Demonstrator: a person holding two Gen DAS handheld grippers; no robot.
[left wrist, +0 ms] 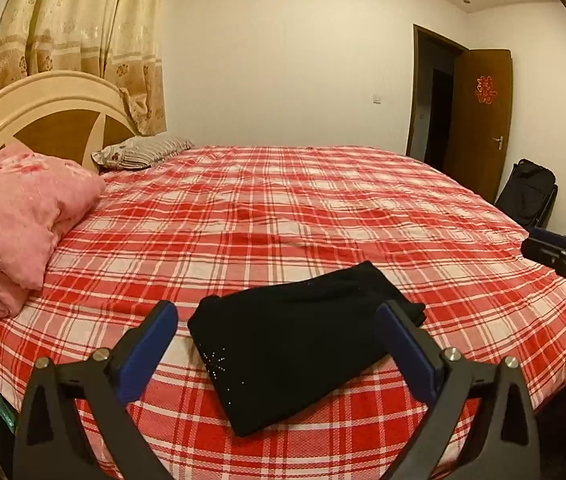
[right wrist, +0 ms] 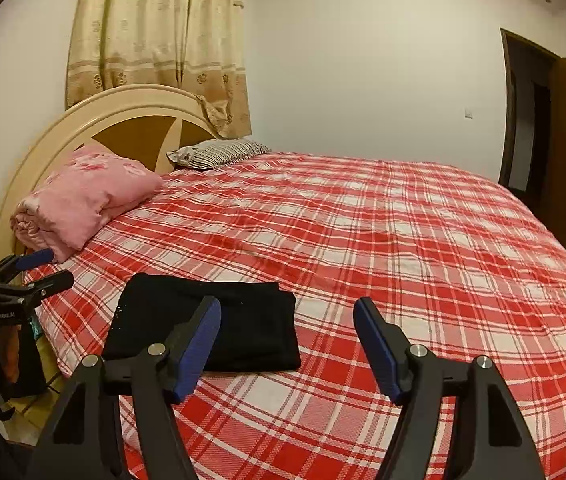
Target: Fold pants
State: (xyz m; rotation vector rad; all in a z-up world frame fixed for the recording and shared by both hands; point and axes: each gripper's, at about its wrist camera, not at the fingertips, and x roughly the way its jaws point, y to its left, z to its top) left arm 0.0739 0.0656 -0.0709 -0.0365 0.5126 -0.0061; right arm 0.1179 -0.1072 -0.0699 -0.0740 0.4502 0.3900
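The black pants (left wrist: 299, 340) lie folded into a compact rectangle on the red plaid bed (left wrist: 323, 208), near its front edge. My left gripper (left wrist: 277, 316) is open and empty, held above the near side of the pants. In the right wrist view the pants (right wrist: 235, 324) lie at the lower left. My right gripper (right wrist: 287, 312) is open and empty, held just right of the pants. The left gripper also shows at the left edge of the right wrist view (right wrist: 49, 268), and the right gripper at the right edge of the left wrist view (left wrist: 551, 254).
A folded pink quilt (left wrist: 19, 220) and a striped pillow (left wrist: 143, 152) lie by the round headboard (left wrist: 43, 108) at the left. Beige curtains (left wrist: 83, 40) hang behind. An open brown door (left wrist: 479, 120) and a black bag (left wrist: 527, 192) stand at the right.
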